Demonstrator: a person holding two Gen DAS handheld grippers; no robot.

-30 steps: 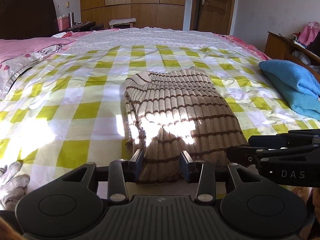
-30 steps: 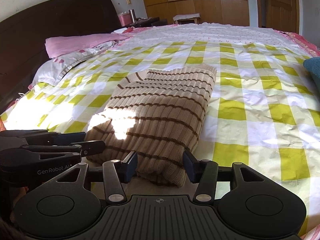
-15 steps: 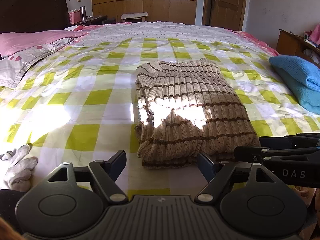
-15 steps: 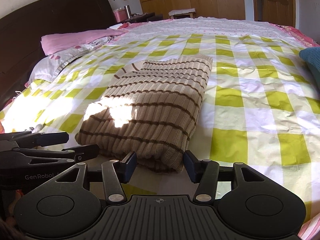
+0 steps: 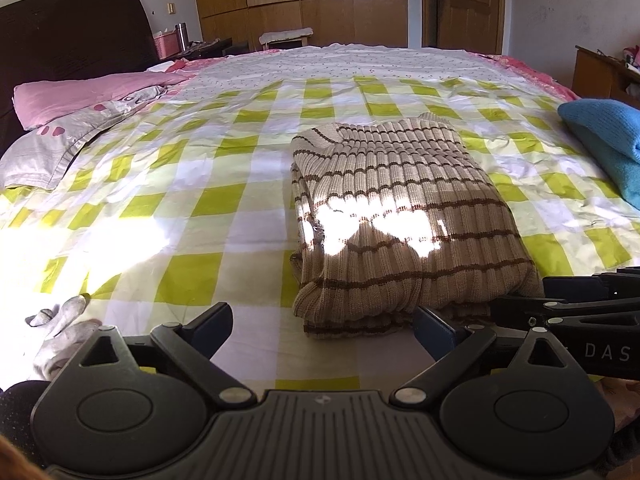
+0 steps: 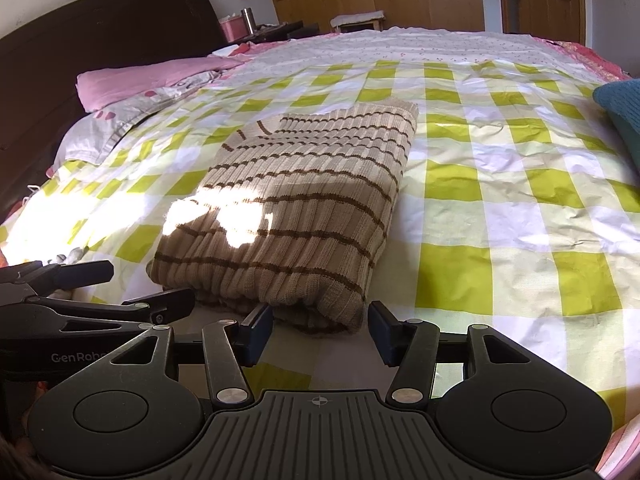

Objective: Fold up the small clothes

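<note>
A beige sweater with brown stripes (image 5: 400,216) lies folded into a rectangle on the green-and-white checked bedspread (image 5: 192,184); it also shows in the right wrist view (image 6: 296,208). My left gripper (image 5: 326,326) is wide open and empty, just in front of the sweater's near edge. My right gripper (image 6: 320,328) is open and empty, its fingers level with the near right corner of the sweater without touching it. Each gripper shows from the side in the other's view, the right one (image 5: 560,308) and the left one (image 6: 100,300).
A folded blue knit garment (image 5: 604,140) lies at the bed's right edge. A grey glove (image 5: 56,332) lies near the front left. Pink and grey pillows (image 5: 76,120) sit by the dark headboard. Wooden wardrobes and a door stand behind the bed.
Both grippers have let go of the sweater's near edge, opened and drawn back a little toward me. The left one has opened much wider. The sweater lies flat.
</note>
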